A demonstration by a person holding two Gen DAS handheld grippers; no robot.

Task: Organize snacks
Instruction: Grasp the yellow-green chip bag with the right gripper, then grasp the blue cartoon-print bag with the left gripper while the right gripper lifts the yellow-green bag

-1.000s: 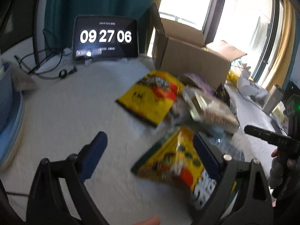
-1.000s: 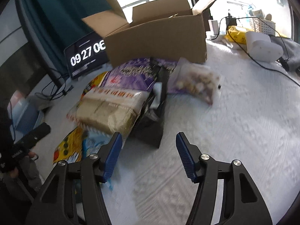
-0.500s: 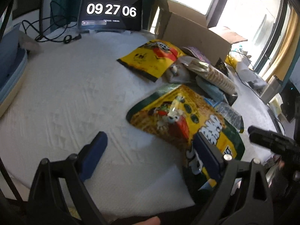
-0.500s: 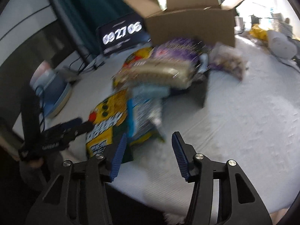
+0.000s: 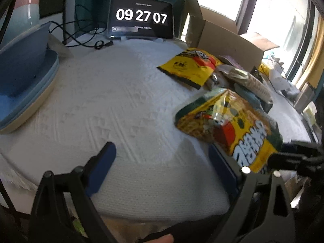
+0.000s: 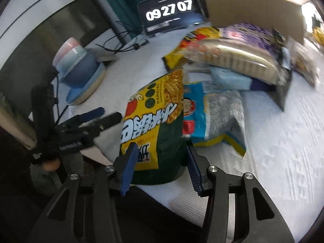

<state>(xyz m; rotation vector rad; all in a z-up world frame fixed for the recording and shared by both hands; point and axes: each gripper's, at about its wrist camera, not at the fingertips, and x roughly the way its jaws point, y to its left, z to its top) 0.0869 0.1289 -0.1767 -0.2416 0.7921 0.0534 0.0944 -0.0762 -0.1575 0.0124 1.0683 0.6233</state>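
A yellow and green snack bag (image 5: 228, 127) lies at the near edge of the white table; in the right wrist view it (image 6: 154, 121) sits between my right gripper's (image 6: 160, 166) open blue fingers, whose pads stand on either side of its lower end. My left gripper (image 5: 162, 168) is open and empty over the white cloth, left of that bag. Behind it lie a second yellow bag (image 5: 190, 66), a long cracker pack (image 6: 232, 56), a blue and grey bag (image 6: 214, 113), a purple bag (image 6: 251, 34). An open cardboard box (image 5: 224, 40) stands at the back.
A clock display (image 5: 141, 18) reading 09 27 07 stands at the back with cables beside it. Stacked blue bowls and a plate (image 5: 22, 68) sit at the left. The other gripper (image 6: 66, 133) shows at the table's near edge in the right wrist view.
My right gripper has swung left and down to the yellow and green bag, which now sits between its fingers. The left gripper has drawn back toward the table's near edge.
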